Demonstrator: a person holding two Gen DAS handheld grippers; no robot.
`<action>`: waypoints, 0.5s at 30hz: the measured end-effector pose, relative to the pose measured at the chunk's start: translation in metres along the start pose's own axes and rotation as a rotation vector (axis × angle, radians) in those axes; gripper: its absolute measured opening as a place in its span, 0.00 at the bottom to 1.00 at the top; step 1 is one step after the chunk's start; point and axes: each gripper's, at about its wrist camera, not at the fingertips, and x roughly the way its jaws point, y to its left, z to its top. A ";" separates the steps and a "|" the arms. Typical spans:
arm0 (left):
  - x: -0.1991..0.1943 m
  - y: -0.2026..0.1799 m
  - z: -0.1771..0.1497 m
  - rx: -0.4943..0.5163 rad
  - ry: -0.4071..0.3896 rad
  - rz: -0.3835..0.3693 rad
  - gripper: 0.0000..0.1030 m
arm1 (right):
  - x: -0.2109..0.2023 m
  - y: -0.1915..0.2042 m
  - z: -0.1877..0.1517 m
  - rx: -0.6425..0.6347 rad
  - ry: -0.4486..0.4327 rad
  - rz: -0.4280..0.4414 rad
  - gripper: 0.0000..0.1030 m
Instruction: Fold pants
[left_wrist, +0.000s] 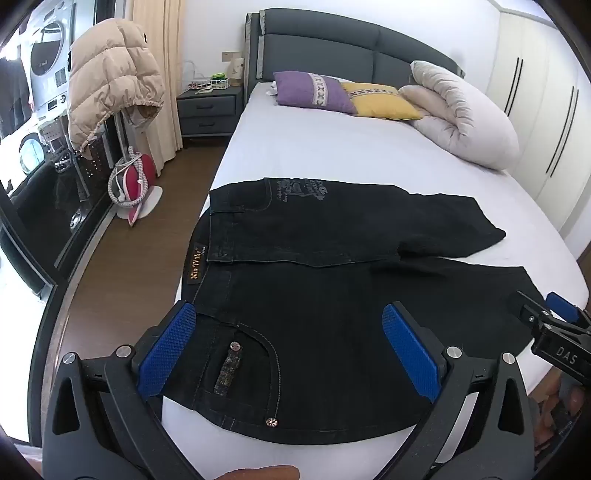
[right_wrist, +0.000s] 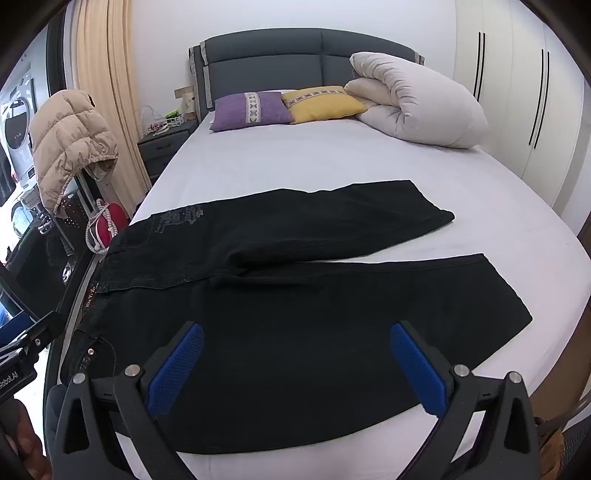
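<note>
Pants, black denim (left_wrist: 332, 295), lie flat on your white-sheeted bed (left_wrist: 314, 155), legs splayed for folding; both hand-held grippers, left (left_wrist: 291, 347) and right (right_wrist: 295, 365), hover agape, empty.

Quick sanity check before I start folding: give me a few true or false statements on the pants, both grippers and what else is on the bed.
1. The black denim pants lie spread flat on the white bed sheet. True.
2. The left gripper is shut on the waistband. False: its blue-padded fingers stand wide apart, holding nothing.
3. The right gripper is open above the near leg. True.
4. The two legs are stacked on each other. False: they lie apart, with sheet showing between them.
5. The purple cushion sits on the pants. False: it lies by the grey headboard, beside a yellow cushion.
</note>
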 end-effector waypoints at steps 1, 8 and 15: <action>0.000 0.000 0.000 0.002 0.001 0.001 1.00 | 0.000 0.000 0.000 0.001 0.001 0.002 1.00; -0.003 0.005 -0.004 0.008 0.008 0.022 1.00 | 0.001 -0.001 -0.001 -0.001 -0.001 0.003 1.00; 0.005 -0.003 -0.001 0.012 0.028 0.046 1.00 | 0.005 0.002 -0.004 -0.004 0.007 -0.004 1.00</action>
